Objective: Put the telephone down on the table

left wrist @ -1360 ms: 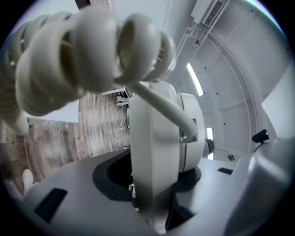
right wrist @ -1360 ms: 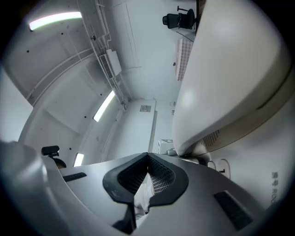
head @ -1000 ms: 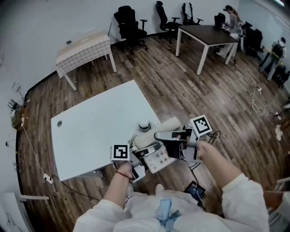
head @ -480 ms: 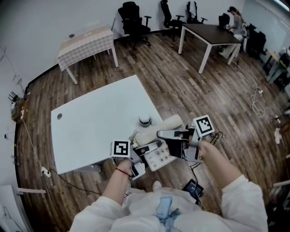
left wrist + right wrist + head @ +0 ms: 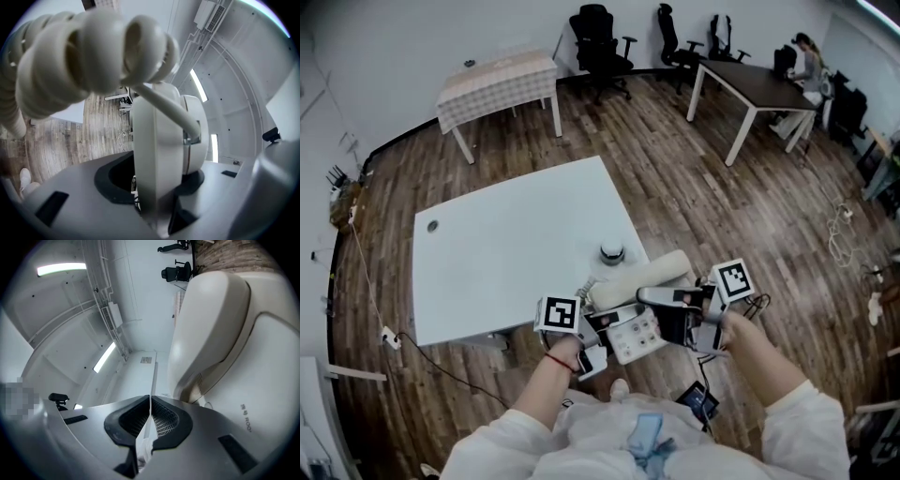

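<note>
- Left claw [image 5: 598, 326], head view: on the left end of the telephone [image 5: 630, 336]. The phone is at the near right corner of the white tabletop [image 5: 506, 253], mostly past its near edge. Can't tell if it touches the tabletop.
- Right claw [image 5: 651, 298] comes in from the right, over the phone.
- Small round jar [image 5: 612, 252] stands on the tabletop just beyond the phone.
- Left gripper view: left claw [image 5: 159, 180] is clamped on a cream edge of the telephone [image 5: 159, 136]. Coiled cord [image 5: 84, 51] loops across the top left.
- Right gripper view: right claw [image 5: 150, 414] has its pads pressed together. The telephone [image 5: 262, 380] and handset [image 5: 211, 324] are just beside it on the right, not between the pads.
</note>
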Demonstrator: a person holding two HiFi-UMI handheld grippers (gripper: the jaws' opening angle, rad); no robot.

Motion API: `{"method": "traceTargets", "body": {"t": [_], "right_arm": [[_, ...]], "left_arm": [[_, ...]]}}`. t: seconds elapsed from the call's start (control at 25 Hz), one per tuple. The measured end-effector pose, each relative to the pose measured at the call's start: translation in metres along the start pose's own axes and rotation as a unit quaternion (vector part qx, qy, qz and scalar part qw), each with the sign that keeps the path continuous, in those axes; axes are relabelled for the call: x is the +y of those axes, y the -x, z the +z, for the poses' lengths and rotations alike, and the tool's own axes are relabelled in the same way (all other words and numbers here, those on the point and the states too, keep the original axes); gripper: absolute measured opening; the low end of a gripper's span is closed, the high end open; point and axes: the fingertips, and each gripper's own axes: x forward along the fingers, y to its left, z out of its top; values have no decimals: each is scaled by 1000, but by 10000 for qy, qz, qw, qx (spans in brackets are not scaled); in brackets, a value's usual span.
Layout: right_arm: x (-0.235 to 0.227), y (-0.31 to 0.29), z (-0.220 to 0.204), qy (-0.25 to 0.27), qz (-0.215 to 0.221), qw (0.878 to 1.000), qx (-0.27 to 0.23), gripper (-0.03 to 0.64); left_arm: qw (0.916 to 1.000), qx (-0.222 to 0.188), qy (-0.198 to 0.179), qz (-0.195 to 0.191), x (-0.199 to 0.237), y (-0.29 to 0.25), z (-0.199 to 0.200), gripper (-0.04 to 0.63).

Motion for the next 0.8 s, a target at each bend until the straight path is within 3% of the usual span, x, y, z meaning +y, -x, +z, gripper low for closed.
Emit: {"method": "traceTargets", "body": {"t": [0.32,0.8], "right_arm": [[-14,-15,-15,140,-283,9988,369,34],[-26,-76,1,16,-416,9980,480,34]], "left_arm": [[9994,-254,240,47,11,20,-3,169],[9979,-508,388,-124,7,64,36,169]]}}
